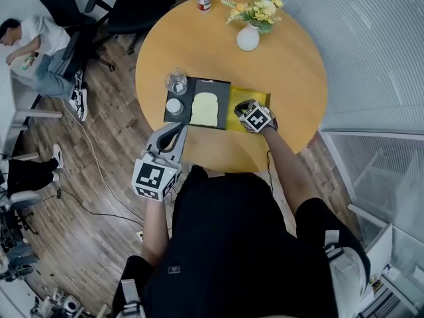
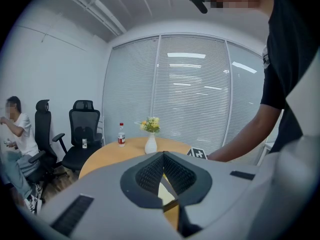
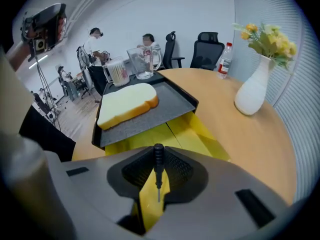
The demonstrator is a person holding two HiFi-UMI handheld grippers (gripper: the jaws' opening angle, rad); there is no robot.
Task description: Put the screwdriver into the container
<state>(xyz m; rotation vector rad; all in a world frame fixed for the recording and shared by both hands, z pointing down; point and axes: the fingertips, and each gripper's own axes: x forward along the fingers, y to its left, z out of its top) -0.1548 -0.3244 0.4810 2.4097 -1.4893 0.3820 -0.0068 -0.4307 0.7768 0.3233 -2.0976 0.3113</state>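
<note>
My right claw [image 3: 159, 170] is clenched on the screwdriver [image 3: 158, 165]. Its black ribbed handle is pinched between the dark, mesh-textured pads, and the thin metal shaft shows bare just under them. It hangs over the yellow container [image 3: 196, 134], an open, flat-walled box of glossy plastic lying on the tabletop [image 1: 291, 58]. My left claw [image 2: 163, 156] is closed with nothing in it. Its pad tips meet, and it is held off the near edge of the tabletop.

The container lies against a dark, matte, rectangular tray [image 3: 170, 106] with a raised rim. On the tray lies a pale slice of bread [image 3: 127, 104] with a tan crust. At its far end stands a clear glass mug [image 3: 143, 61].

The tabletop is round with a smooth, light wood finish. A white, bulbous vase [image 3: 252, 96] of yellow flowers stands on it, and farther off a clear bottle [image 3: 225, 60] with a red cap.

The floor [image 1: 99, 197] is grey-brown wood plank. Black mesh office chairs [image 1: 132, 8] stand beyond the tabletop, and pale slatted blinds [image 2: 190, 94] cover the wall behind it.
</note>
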